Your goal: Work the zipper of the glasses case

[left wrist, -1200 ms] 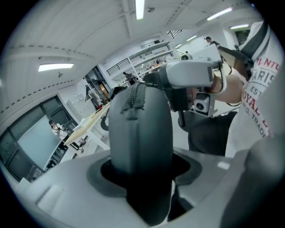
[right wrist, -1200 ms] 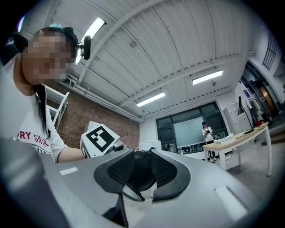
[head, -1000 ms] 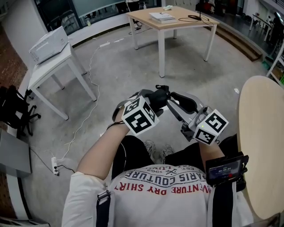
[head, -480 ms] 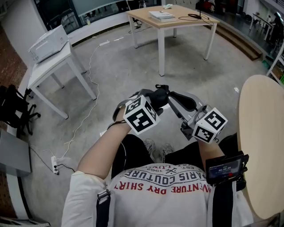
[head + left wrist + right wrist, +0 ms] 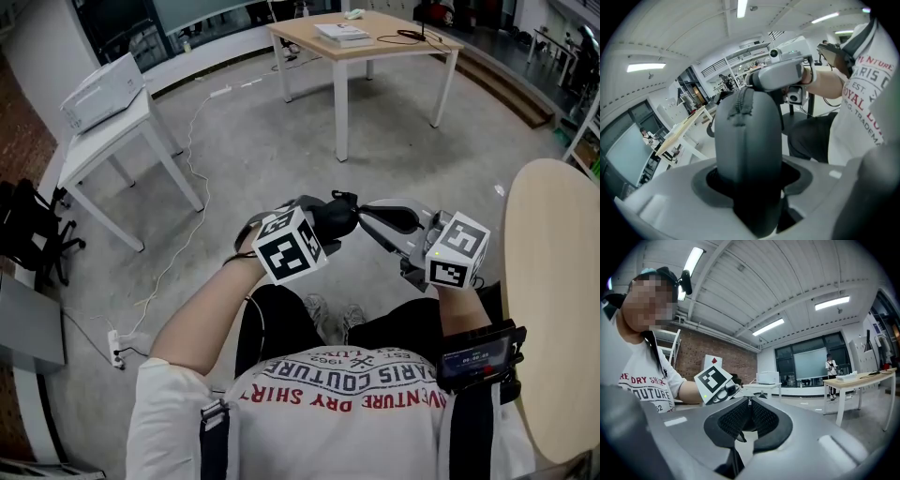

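A dark grey glasses case (image 5: 336, 214) is held in the air above the person's lap. My left gripper (image 5: 322, 225) is shut on it. In the left gripper view the case (image 5: 747, 140) stands upright between the jaws, zipper (image 5: 739, 105) along its top edge. My right gripper (image 5: 362, 212) reaches in from the right, tips at the case's upper end. In the right gripper view its jaws (image 5: 749, 403) are closing, and the pads meet on the small zipper pull (image 5: 749, 399). The left gripper's marker cube (image 5: 712, 380) shows just behind.
A wooden table (image 5: 361, 42) with books and a cable stands ahead. To the left is a white table (image 5: 103, 141) carrying a white box. The round tabletop (image 5: 553, 281) lies close on the right. Cables (image 5: 178, 253) run over the concrete floor.
The right gripper's jaws have closed at the case's end. Its marker cube has shifted right and up a little. The left gripper still holds the case, moved slightly down and left.
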